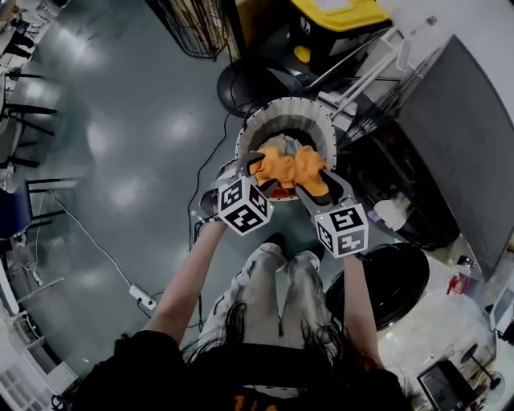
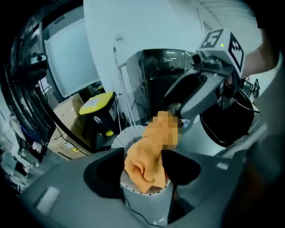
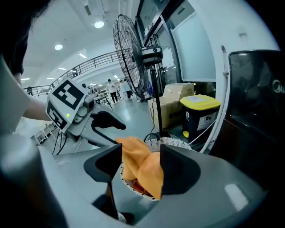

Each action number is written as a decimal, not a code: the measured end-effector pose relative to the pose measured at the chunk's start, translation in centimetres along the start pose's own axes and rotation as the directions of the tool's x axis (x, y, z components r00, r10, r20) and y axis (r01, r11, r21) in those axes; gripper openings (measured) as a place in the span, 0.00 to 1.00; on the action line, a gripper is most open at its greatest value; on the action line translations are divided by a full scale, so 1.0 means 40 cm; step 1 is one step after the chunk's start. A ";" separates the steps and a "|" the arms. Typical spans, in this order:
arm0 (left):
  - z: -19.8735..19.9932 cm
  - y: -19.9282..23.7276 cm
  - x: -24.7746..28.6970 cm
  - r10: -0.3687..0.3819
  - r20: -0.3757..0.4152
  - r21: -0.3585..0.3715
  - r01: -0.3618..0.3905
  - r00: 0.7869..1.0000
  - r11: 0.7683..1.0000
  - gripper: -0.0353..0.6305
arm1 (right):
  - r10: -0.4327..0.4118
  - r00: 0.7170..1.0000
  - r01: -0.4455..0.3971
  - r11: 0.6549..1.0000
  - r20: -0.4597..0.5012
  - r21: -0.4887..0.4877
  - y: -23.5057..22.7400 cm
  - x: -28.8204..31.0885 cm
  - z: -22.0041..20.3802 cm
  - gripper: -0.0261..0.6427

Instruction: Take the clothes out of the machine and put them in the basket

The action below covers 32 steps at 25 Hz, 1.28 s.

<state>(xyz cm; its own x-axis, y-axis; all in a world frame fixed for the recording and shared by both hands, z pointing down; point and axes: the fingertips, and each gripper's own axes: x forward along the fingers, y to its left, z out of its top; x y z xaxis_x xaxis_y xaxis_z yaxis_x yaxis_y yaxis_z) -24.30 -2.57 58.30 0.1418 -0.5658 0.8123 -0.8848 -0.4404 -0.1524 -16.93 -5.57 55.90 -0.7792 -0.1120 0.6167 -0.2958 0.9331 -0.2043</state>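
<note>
Head view, steeply down: an orange cloth (image 1: 293, 167) lies bunched over the mouth of a round white basket (image 1: 277, 108), held between the person's two hand-held grippers. The cloth is soft, bright orange and crumpled into folds. One lobe sits at the left gripper (image 1: 259, 167) and the other at the right gripper (image 1: 315, 183).

Seen from the left gripper view, the left gripper (image 2: 143, 167) has its jaws wide apart. The orange cloth (image 2: 144, 164) fills the gap between them and rises toward the right gripper (image 2: 176, 109). The basket (image 2: 147, 202) stands directly below, with its pale ribbed wall showing.

From the right gripper view, the right gripper (image 3: 140, 167) also has its jaws spread wide. The cloth (image 3: 142, 167) hangs loosely between them without being pinched. Its lower edge droops inside the rim of the basket (image 3: 176, 142), where a scrap of reddish fabric shows beneath. The left gripper (image 3: 111, 122) is just beyond.

In the head view a bluish-grey piece of fabric peeks out of the basket behind the orange cloth. A black bin with a yellow lid (image 1: 337, 20) stands shut past the basket. The grey machine (image 1: 458, 136) is to the right, and the orange cloth is clear of it.
</note>
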 end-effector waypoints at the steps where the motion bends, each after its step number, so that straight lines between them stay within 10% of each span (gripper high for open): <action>1: -0.010 -0.013 0.003 -0.017 0.000 -0.013 0.017 1.000 1.000 0.44 | -0.002 1.000 0.002 1.000 0.000 0.004 0.000 -0.002 -0.005 0.48; 6: 0.000 -0.032 0.009 -0.052 0.068 -0.153 0.062 0.996 0.986 0.44 | -0.012 1.000 0.012 1.000 0.002 0.023 -0.013 -0.011 -0.023 0.49; 21: 0.148 -0.114 0.041 -0.154 0.165 -0.082 0.169 0.974 0.982 0.44 | -0.126 0.991 0.116 0.979 0.051 0.168 -0.103 -0.092 -0.089 0.47; 32: 0.293 -0.300 0.100 -0.336 0.190 0.087 0.325 0.923 0.942 0.41 | -0.393 0.919 0.347 0.847 0.035 0.402 -0.294 -0.255 -0.278 0.46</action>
<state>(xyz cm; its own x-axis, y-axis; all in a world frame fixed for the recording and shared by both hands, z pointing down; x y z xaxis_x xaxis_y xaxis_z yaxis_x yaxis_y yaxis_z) -7.93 -7.73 56.79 0.5120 -0.5067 0.6937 -0.7488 -0.6589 0.0713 0.62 -11.60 60.45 -0.6190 -0.4814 0.6205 -0.7431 0.6147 -0.2644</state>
